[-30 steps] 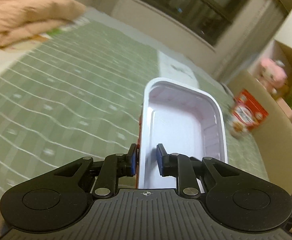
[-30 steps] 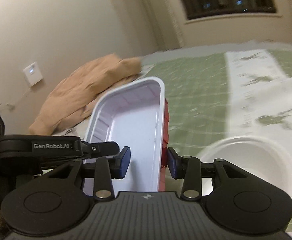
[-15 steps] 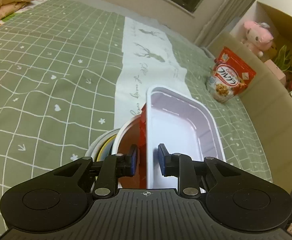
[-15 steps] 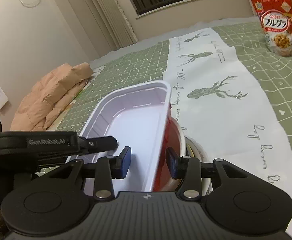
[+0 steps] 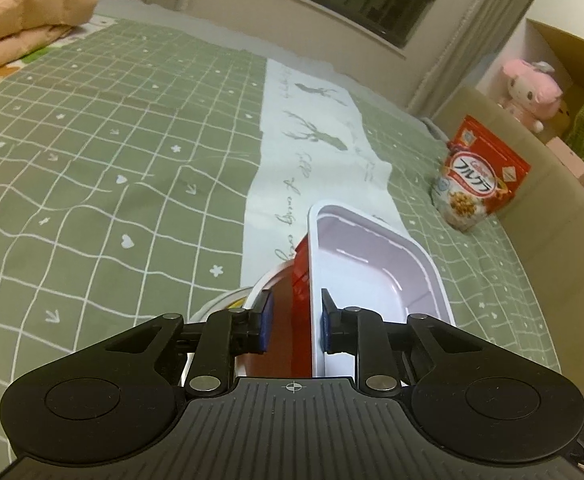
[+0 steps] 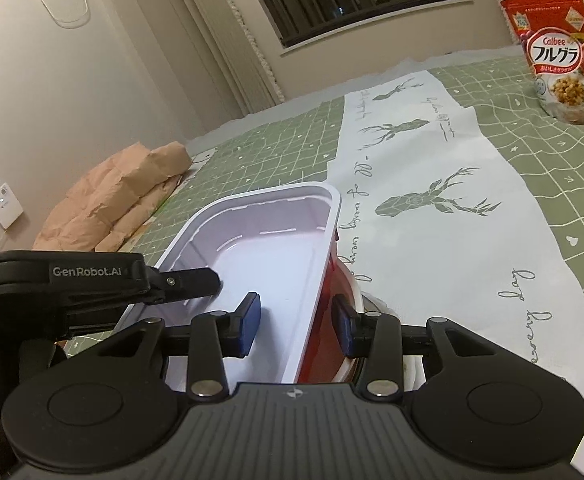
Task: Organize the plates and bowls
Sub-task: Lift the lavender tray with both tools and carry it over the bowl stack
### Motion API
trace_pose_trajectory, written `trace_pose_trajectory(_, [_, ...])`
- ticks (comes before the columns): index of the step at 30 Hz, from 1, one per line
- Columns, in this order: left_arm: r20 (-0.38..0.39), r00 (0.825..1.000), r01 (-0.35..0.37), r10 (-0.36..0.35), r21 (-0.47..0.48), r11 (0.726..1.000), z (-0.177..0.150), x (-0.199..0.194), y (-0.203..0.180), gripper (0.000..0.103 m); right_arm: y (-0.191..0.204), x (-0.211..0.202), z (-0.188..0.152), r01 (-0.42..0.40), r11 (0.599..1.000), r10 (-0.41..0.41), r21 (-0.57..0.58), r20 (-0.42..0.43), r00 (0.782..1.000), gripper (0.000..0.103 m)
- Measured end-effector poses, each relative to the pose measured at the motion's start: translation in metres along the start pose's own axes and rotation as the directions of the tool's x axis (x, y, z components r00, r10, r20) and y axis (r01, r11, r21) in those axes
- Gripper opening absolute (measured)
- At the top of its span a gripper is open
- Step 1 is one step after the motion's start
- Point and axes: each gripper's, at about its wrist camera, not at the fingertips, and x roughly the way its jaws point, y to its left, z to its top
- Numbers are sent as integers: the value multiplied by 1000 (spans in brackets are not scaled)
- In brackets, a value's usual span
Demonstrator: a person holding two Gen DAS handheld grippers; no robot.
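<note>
A rectangular container (image 5: pixel 372 272), white inside and red outside, rests tilted on a stack of round bowls (image 5: pixel 259 288) on the green checked cloth. My left gripper (image 5: pixel 296 328) is shut on the container's left long wall, one pad on the red outside and one inside. In the right wrist view the same container (image 6: pixel 259 248) sits over the bowls (image 6: pixel 356 292). There my right gripper (image 6: pixel 296 324) is shut on the right long wall. The left gripper's finger (image 6: pixel 187 282) reaches in from the left. The bowls are mostly hidden beneath the container.
A white runner (image 6: pixel 432 200) with deer prints crosses the green cloth (image 5: pixel 111 160). A red cereal bag (image 5: pixel 476 184) stands at the right. A folded orange quilt (image 5: pixel 19 12) lies at the far left. A pink plush toy (image 5: pixel 532 88) sits beyond the beige edge.
Both grippers have carried the container across the cloth and down onto the stack of round bowls. The left pads stand slightly wider apart than a second ago.
</note>
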Motion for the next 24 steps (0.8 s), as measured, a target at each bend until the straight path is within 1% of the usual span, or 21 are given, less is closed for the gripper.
trace_pose_trajectory(5, [10, 1000, -11, 11, -14, 1000, -7, -10, -1, 29, -3, 0, -1, -3, 1000, 3, -5, 8, 1000, 39])
trace_pose_trajectory(12, [16, 1000, -10, 10, -11, 1000, -12, -23, -1, 27, 1, -4, -5, 13, 1000, -13, -22, 25, 1000, 39])
trace_pose_trajectory(19, [-12, 999, 30, -30, -26, 999, -17, -16, 1, 25, 5, -7, -6, 38, 999, -38, -17, 29, 999, 39])
trace_pose_trajectory(24, [-1, 998, 68, -68, -54, 996, -21, -17, 5, 25, 9, -13, -7, 64, 998, -63, -19, 43, 997, 40])
